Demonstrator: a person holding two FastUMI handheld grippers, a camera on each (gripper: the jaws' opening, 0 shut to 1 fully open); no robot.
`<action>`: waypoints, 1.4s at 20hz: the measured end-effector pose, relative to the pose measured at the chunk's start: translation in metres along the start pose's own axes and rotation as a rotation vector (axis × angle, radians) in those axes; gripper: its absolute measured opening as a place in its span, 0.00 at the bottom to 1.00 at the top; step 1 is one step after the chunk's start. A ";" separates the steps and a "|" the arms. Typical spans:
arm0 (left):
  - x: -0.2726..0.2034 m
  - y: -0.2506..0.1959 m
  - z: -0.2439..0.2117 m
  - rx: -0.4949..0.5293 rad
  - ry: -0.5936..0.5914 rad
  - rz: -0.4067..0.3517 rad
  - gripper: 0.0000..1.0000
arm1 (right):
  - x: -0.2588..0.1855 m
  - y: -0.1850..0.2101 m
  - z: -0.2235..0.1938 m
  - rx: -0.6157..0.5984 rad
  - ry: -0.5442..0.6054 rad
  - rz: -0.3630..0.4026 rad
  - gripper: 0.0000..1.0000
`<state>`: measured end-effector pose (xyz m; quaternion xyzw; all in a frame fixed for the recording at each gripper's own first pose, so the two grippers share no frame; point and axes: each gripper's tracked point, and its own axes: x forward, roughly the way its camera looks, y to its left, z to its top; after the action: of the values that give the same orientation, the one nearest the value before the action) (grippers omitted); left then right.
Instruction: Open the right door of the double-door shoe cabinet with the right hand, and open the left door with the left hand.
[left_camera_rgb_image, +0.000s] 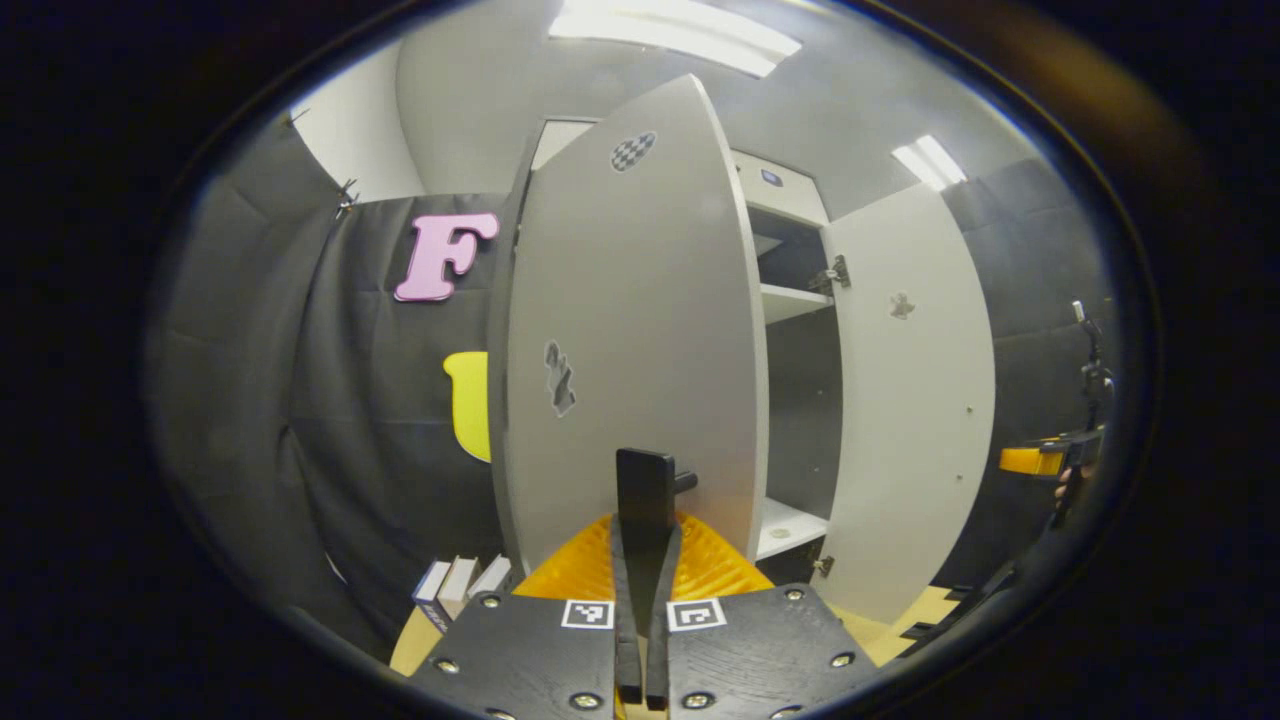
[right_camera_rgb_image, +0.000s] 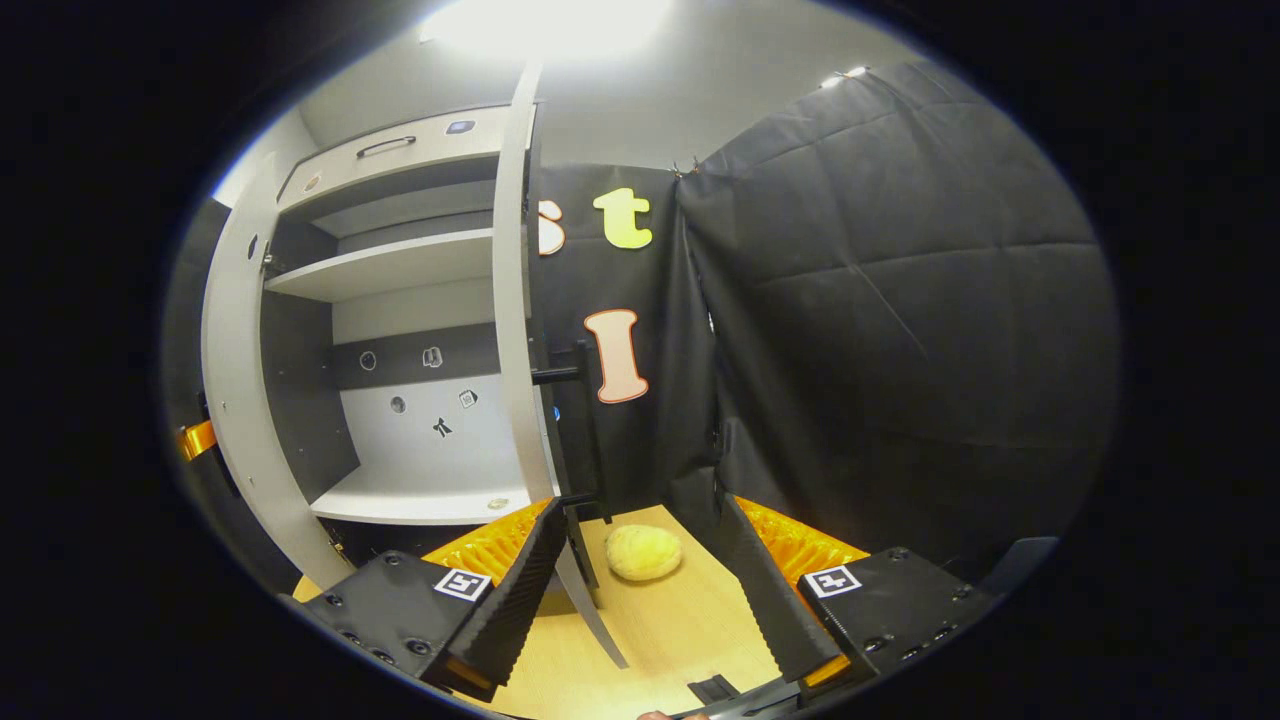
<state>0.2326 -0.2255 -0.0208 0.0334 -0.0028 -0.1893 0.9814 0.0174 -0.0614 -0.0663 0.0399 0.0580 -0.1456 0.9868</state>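
The shoe cabinet (left_camera_rgb_image: 790, 300) stands against the black cloth wall with both doors swung out, so from where things lie the job looks close to finished. In the left gripper view the left door (left_camera_rgb_image: 630, 330) fills the middle, turned well away from the cabinet front, and beyond it the right door (left_camera_rgb_image: 915, 400) hangs wide on its hinges, with the shelves (left_camera_rgb_image: 795, 300) between them laid bare. The left gripper (left_camera_rgb_image: 645, 480) has its fingers drawn together on the dark handle (left_camera_rgb_image: 682, 481) of that left door, clamped on it as far as I can judge, which suggests the swing on this side is at or near its end. In the right gripper view the right door (right_camera_rgb_image: 515, 330) shows edge-on, its long handle (right_camera_rgb_image: 585, 430) on the far face, and the right gripper (right_camera_rgb_image: 640, 560) sits back from it with its fingers spread wide and nothing between them. A yellowish round thing (right_camera_rgb_image: 643, 552) lies on the wooden floor (right_camera_rgb_image: 680, 620) ahead of it, and a few books (left_camera_rgb_image: 460, 582) lean by the cabinet's foot in the left gripper view. What remains, I'd say, is only letting go of the left door.
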 end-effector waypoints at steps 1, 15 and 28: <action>0.000 0.002 0.000 0.004 -0.002 0.005 0.05 | 0.001 0.001 0.000 0.001 0.000 0.001 1.00; -0.018 0.083 -0.009 0.043 0.022 0.252 0.03 | 0.003 -0.005 -0.006 0.017 0.025 -0.008 0.98; -0.025 0.064 -0.004 0.043 0.040 0.175 0.02 | -0.024 -0.020 -0.006 0.011 0.032 -0.041 0.98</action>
<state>0.2332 -0.1566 -0.0199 0.0579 0.0097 -0.1019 0.9931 -0.0122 -0.0730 -0.0704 0.0466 0.0738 -0.1655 0.9823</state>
